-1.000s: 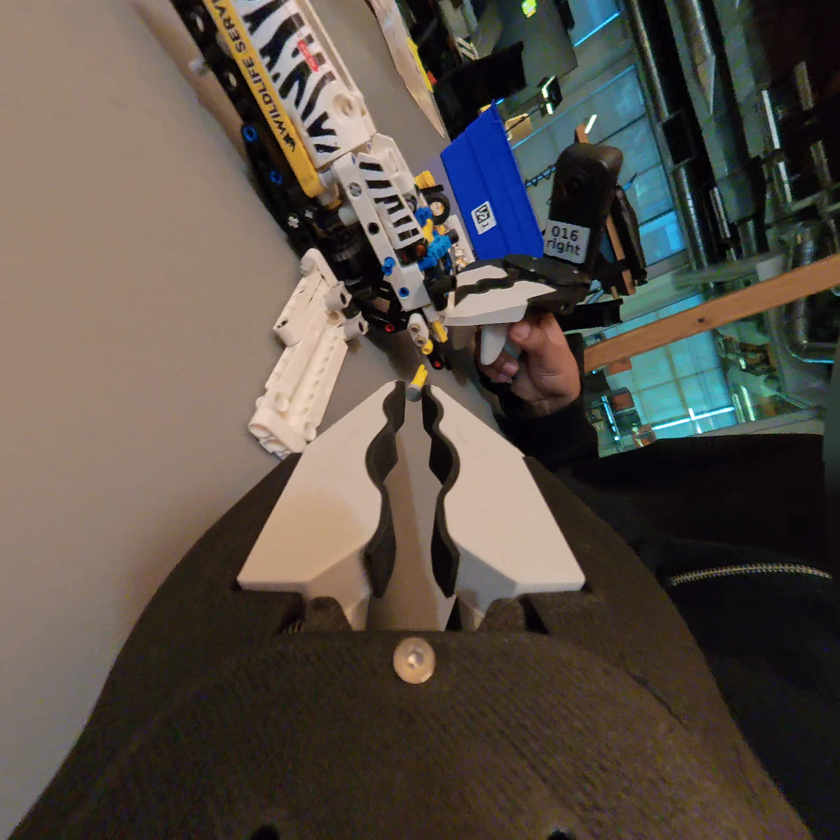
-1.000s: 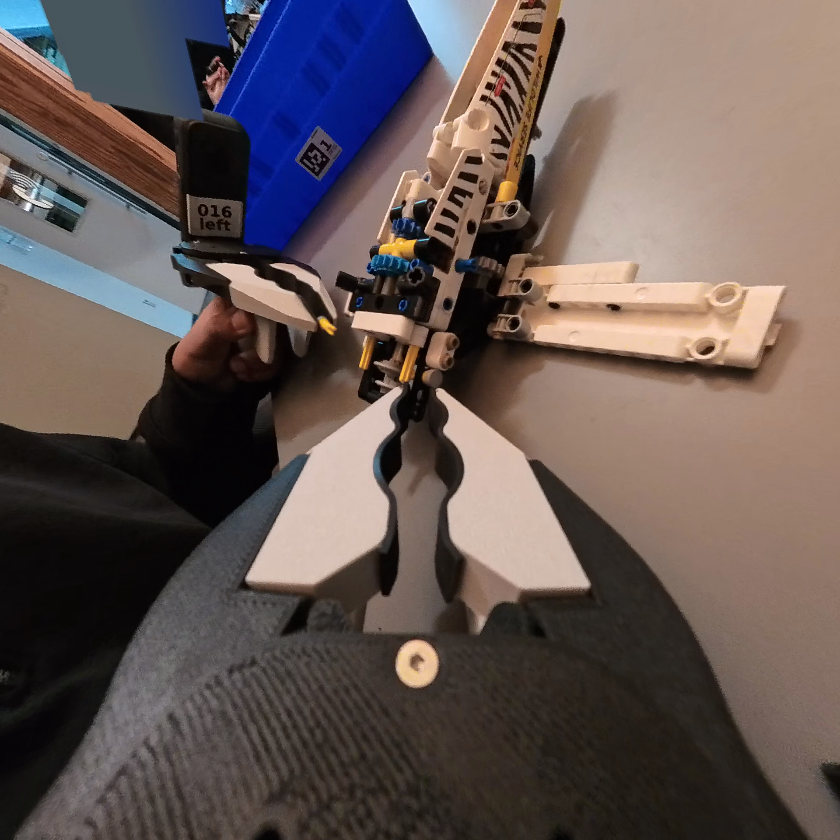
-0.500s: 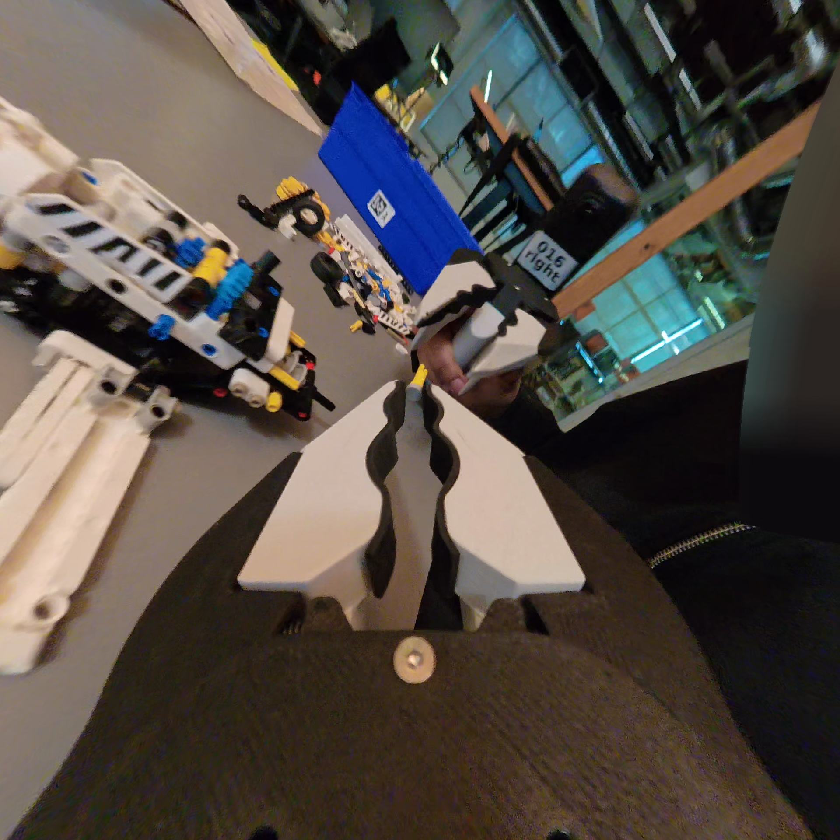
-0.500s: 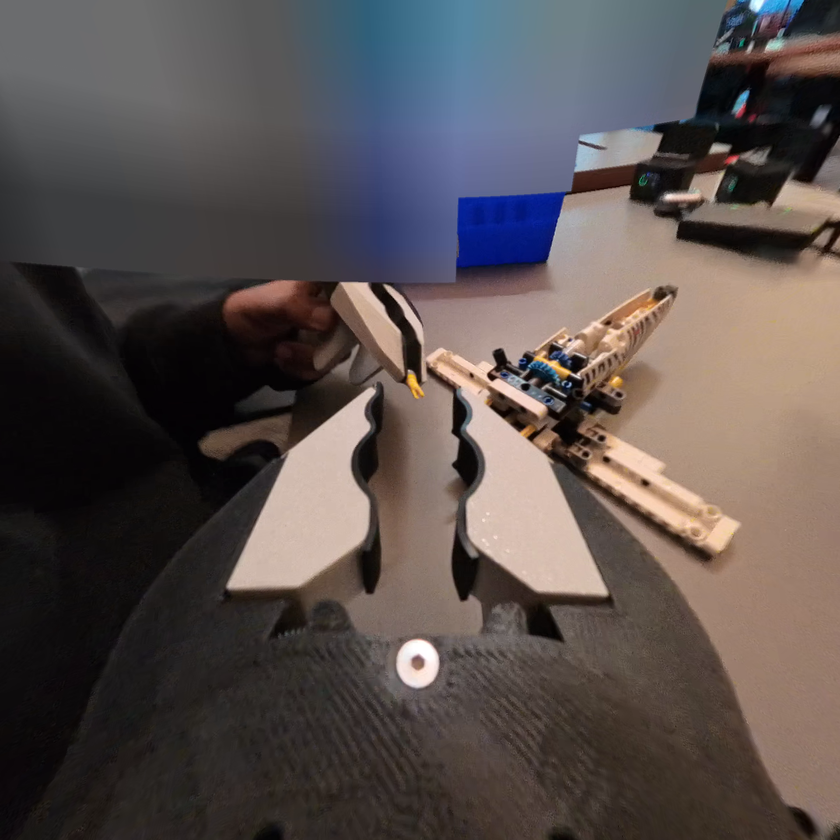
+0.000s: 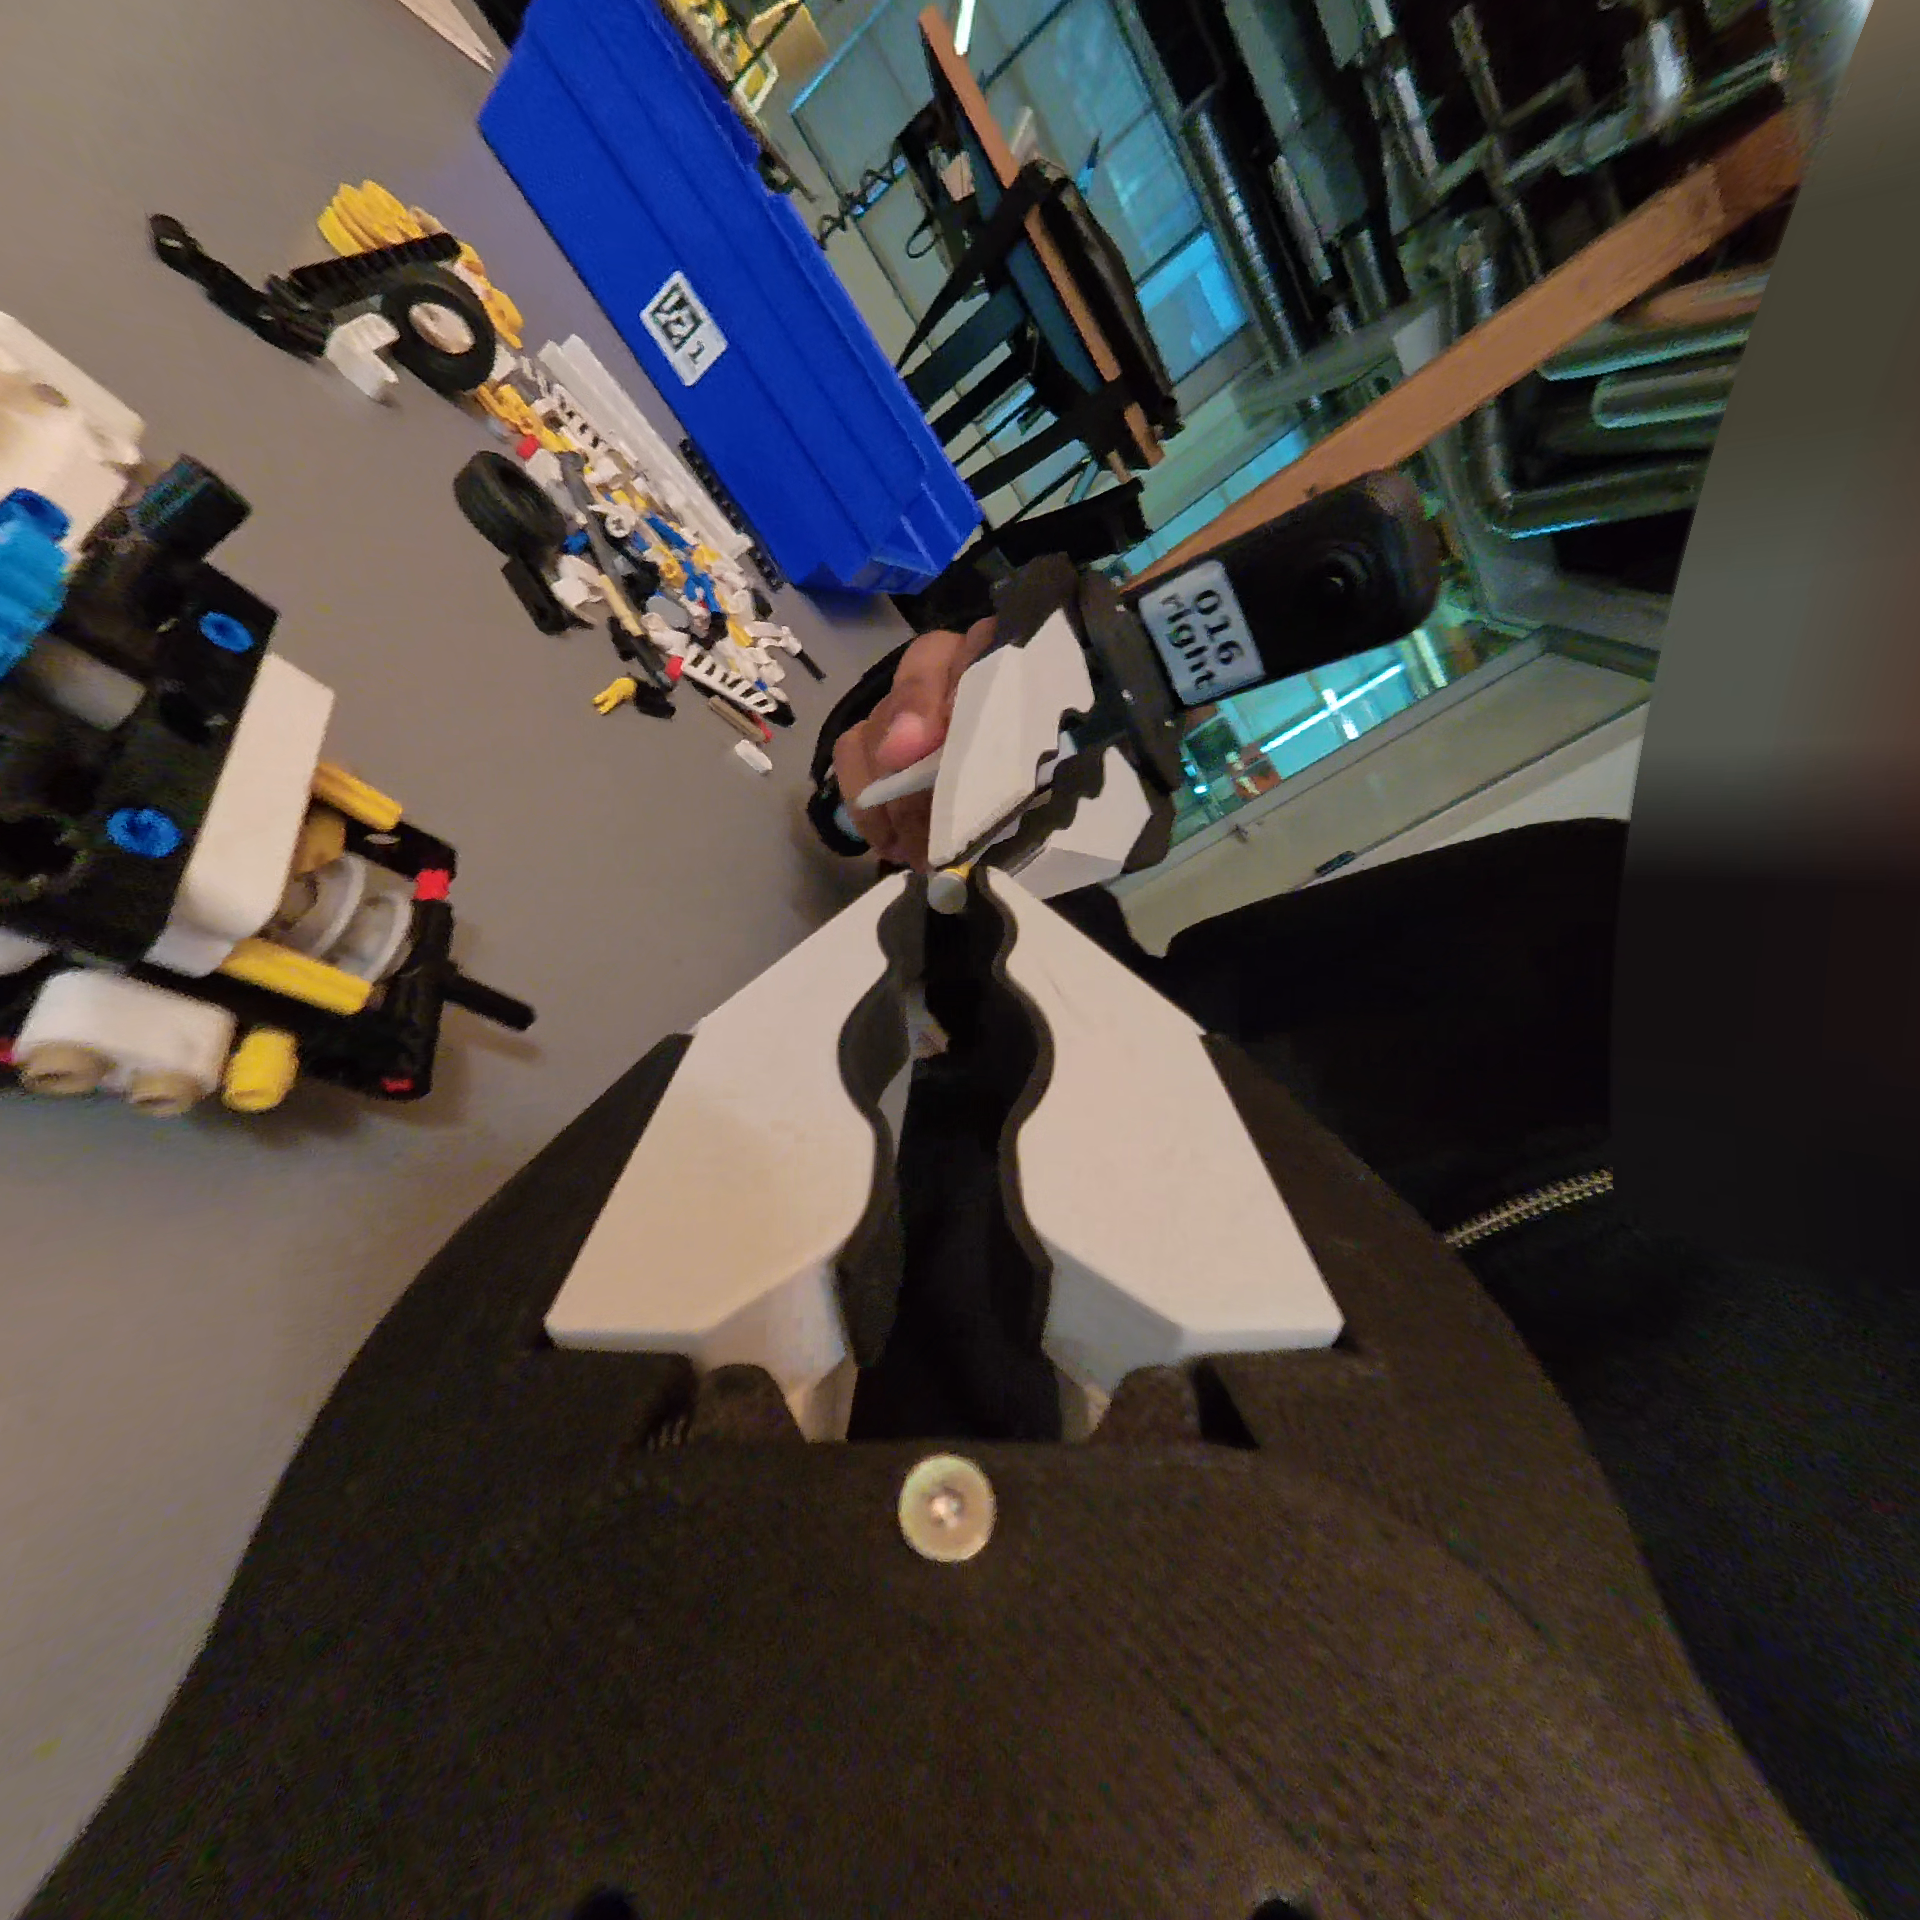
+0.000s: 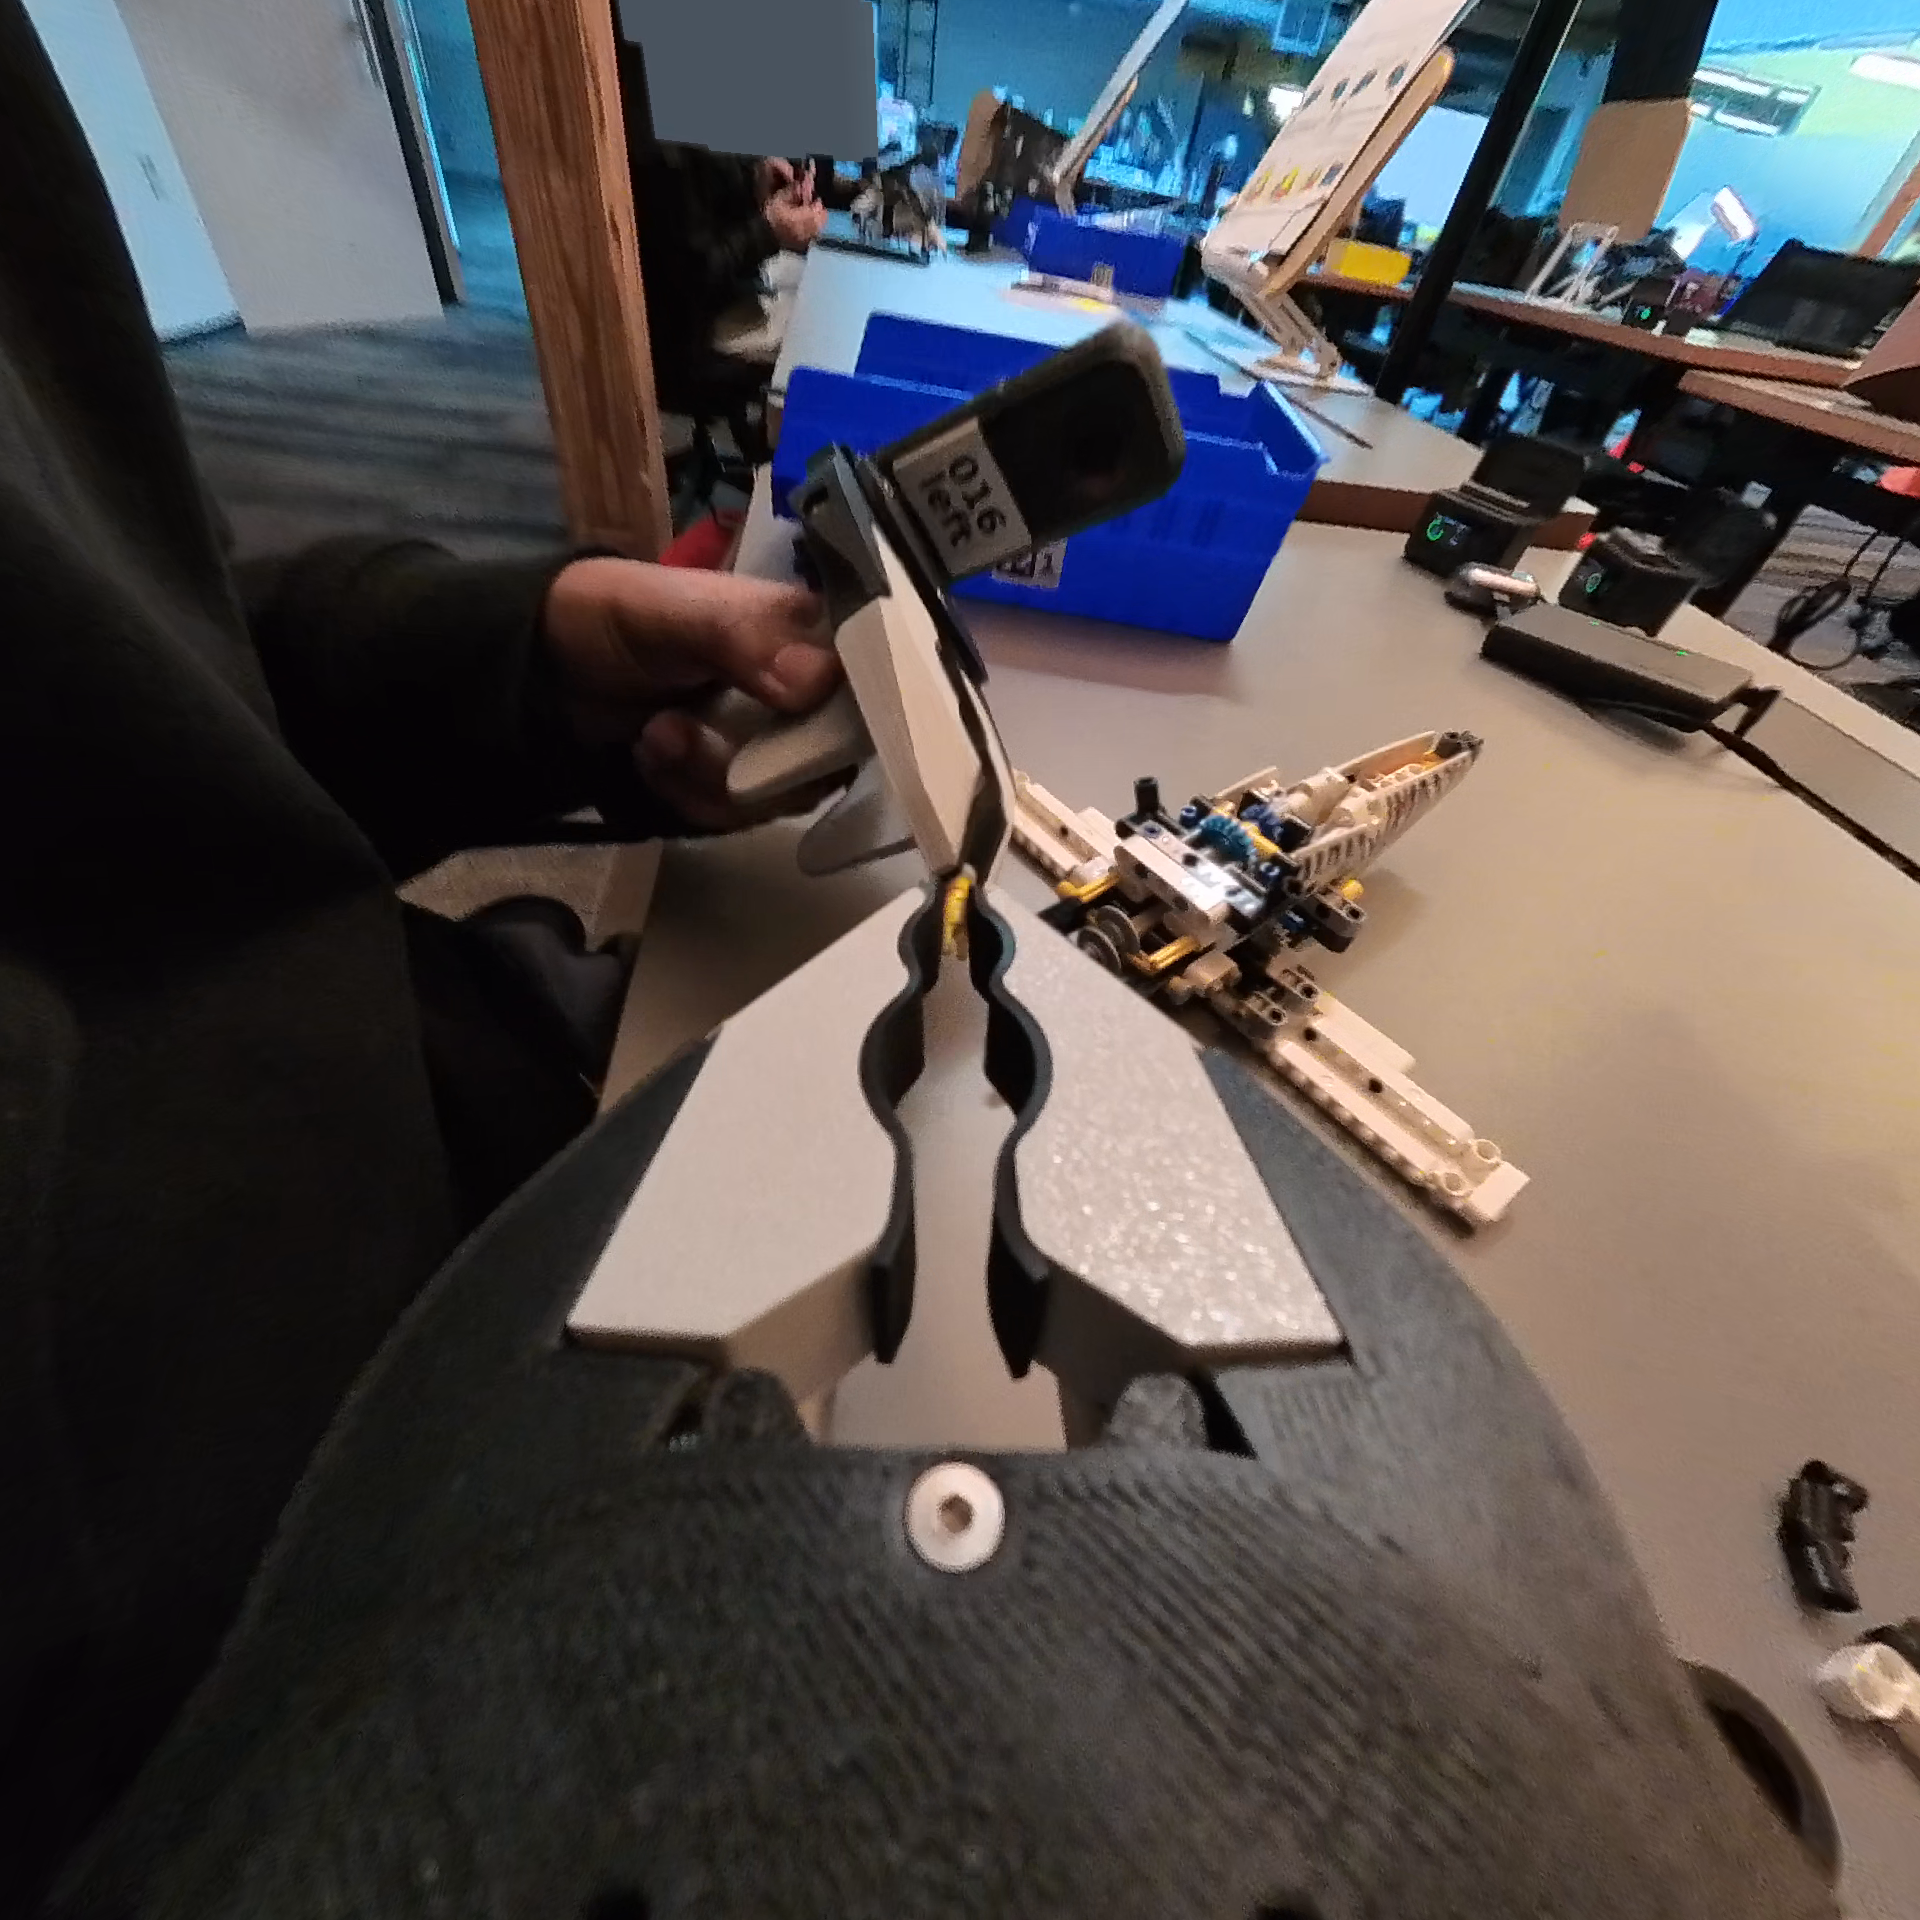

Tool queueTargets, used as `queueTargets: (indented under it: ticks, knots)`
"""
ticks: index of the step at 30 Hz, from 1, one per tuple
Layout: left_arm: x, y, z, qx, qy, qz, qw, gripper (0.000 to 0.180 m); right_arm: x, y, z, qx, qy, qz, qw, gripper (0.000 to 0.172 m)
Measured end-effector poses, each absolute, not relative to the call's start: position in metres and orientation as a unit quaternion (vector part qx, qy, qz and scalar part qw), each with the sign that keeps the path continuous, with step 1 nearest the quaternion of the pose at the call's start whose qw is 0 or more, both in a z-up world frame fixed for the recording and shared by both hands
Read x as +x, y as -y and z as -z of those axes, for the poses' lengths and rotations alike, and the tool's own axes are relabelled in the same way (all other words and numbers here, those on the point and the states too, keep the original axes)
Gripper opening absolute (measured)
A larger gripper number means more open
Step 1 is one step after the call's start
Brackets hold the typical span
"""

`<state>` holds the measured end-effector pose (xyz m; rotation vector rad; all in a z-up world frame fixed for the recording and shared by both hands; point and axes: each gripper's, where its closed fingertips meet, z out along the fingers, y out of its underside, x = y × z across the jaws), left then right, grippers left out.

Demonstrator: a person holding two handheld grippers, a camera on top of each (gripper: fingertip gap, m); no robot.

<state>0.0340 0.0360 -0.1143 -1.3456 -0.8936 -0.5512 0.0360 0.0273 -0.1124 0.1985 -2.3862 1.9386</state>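
My left gripper is shut on the grey end of a small yellow and grey pin, held above the table's near edge. My right gripper meets it tip to tip and is shut on the yellow end of the same pin. The right gripper also shows in the left wrist view, and the left gripper in the right wrist view. A brick-built model in white, black and yellow lies on the grey table, to the right of both grippers. It also shows in the left wrist view.
A long white beam lies under the model. A blue bin stands at the back, with a pile of loose parts and a wheel assembly beside it. Black devices sit far right. Small loose parts lie near right. Only a small space, under 4 cm, lies between the two pairs of fingers. The long white beam is about 15 centimeters from both grippers' fingertips.
My right gripper left the model, opened, swung over to my left gripper and shut on the yellow end of the pin. My left gripper turned away from the model, keeping the pin.
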Motion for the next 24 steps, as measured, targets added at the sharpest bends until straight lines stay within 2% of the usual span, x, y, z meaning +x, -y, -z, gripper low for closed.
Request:
queueTargets:
  ticks: [3, 5, 7, 24]
  knots:
    - [0.035, -0.042, 0.105, -0.571, 0.377, 0.276, 0.675, 0.006, 0.035, -0.034, 0.104, 0.052, 0.756, -0.652, 0.015, 0.002]
    - [0.039, -0.049, 0.106, -0.571, 0.37, 0.296, 0.67, 0.013, 0.036, -0.037, 0.102, 0.052, 0.752, -0.657, 0.014, 0.002]
    - [0.041, -0.053, 0.102, -0.561, 0.357, 0.312, 0.679, 0.004, 0.036, -0.04, 0.101, 0.055, 0.751, -0.657, 0.014, 0.002]
    - [0.039, -0.064, 0.099, -0.535, 0.357, 0.362, 0.674, 0.004, 0.04, -0.054, 0.102, 0.087, 0.755, -0.649, 0.036, 0.003]
